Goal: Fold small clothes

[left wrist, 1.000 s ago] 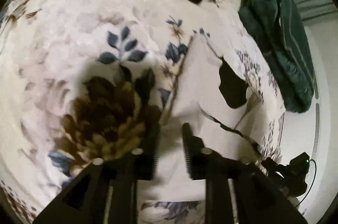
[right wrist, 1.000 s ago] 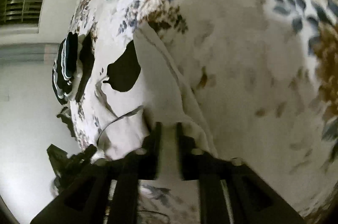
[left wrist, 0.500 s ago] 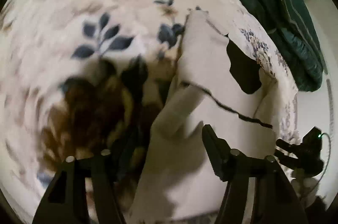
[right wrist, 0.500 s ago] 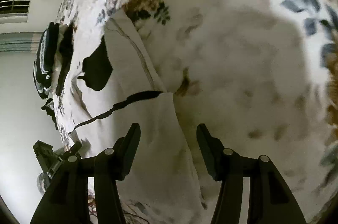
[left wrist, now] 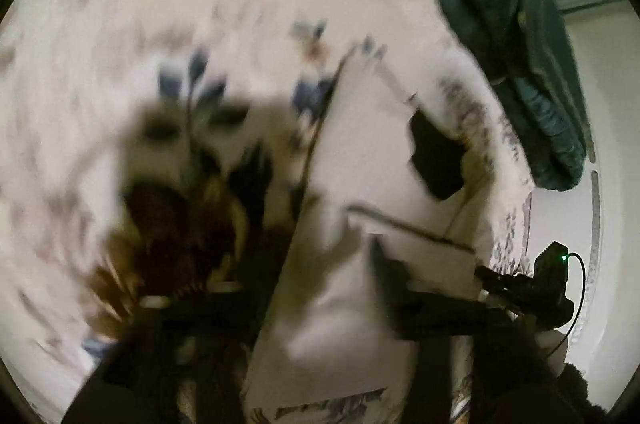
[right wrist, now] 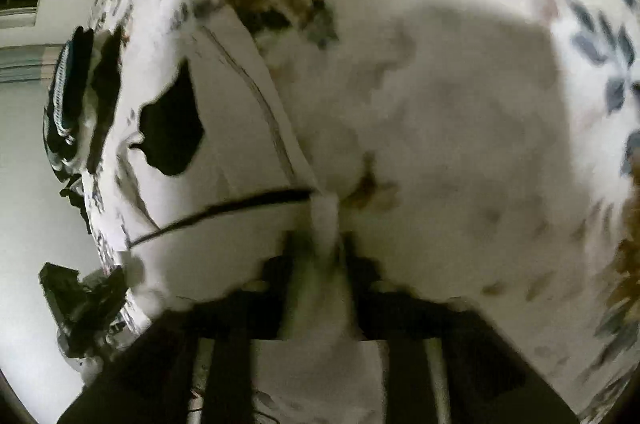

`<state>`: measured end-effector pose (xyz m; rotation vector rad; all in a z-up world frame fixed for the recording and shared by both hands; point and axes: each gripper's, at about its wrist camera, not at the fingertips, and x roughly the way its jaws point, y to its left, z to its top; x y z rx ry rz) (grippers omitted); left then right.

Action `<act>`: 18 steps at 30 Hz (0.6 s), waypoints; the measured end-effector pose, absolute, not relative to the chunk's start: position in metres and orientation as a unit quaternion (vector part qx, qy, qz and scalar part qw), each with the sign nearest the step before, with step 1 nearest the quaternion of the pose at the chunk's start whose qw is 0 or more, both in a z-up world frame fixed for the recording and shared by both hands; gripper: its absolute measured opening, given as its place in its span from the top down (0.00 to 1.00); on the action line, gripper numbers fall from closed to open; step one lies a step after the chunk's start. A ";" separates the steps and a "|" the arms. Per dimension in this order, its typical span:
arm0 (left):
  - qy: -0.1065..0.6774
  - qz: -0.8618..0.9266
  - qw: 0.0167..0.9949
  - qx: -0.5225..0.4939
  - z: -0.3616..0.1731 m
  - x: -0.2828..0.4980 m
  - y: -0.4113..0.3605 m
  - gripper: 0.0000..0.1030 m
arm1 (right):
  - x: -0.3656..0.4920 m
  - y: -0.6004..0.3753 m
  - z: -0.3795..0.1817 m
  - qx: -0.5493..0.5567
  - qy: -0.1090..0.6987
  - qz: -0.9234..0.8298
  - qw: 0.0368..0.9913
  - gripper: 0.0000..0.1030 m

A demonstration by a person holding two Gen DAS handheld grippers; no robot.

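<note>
A small white garment (left wrist: 372, 152) with a black patch lies on the floral bedspread; it also shows in the right wrist view (right wrist: 224, 160). My left gripper (left wrist: 308, 280) stands over the garment's near edge with its jaws wide apart, white cloth between them; the view is blurred. My right gripper (right wrist: 320, 252) has its jaws close together on a bunched fold of the same garment's near corner.
The floral bedspread (left wrist: 160, 24) fills most of both views. A dark green garment (left wrist: 520, 56) lies at the bed's far right edge. A dark striped garment (right wrist: 64, 96) lies at the left in the right wrist view. The bed edge drops off near each opposite gripper.
Both grippers opened half a second ago. Since then the right gripper has closed on a fold of the white garment. The left gripper stays open and is moving, blurred.
</note>
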<state>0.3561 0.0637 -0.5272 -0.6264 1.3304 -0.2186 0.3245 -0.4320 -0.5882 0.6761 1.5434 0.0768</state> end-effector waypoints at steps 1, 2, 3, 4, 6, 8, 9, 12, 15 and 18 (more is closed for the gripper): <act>0.598 -0.101 0.746 -0.276 -0.520 0.364 0.064 0.28 | 0.329 -0.432 -0.580 0.301 0.673 0.032 0.675 0.35; 0.591 -0.105 0.757 -0.257 -0.513 0.377 0.062 0.28 | 0.335 -0.433 -0.574 0.305 0.662 0.031 0.684 0.34; 0.592 -0.107 0.760 -0.245 -0.514 0.388 0.060 0.28 | 0.343 -0.432 -0.567 0.310 0.655 0.032 0.689 0.34; 0.595 -0.108 0.763 -0.228 -0.516 0.402 0.056 0.28 | 0.358 -0.431 -0.565 0.312 0.650 0.034 0.692 0.34; 0.598 -0.117 0.767 -0.200 -0.525 0.435 0.045 0.28 | 0.385 -0.427 -0.563 0.305 0.645 0.031 0.700 0.34; 0.614 -0.124 0.761 -0.167 -0.541 0.470 0.030 0.28 | 0.415 -0.420 -0.569 0.290 0.647 0.027 0.704 0.34; 0.621 -0.135 0.756 -0.155 -0.550 0.484 0.022 0.28 | 0.430 -0.417 -0.574 0.283 0.651 0.027 0.704 0.34; 0.641 -0.145 0.748 -0.090 -0.574 0.515 -0.006 0.28 | 0.468 -0.411 -0.598 0.271 0.671 0.035 0.689 0.34; 0.625 -0.157 0.763 -0.049 -0.574 0.526 -0.024 0.66 | 0.488 -0.400 -0.615 0.268 0.685 0.051 0.676 0.55; 0.609 -0.174 0.772 -0.058 -0.560 0.523 -0.028 0.98 | 0.493 -0.390 -0.605 0.237 0.671 0.057 0.701 0.92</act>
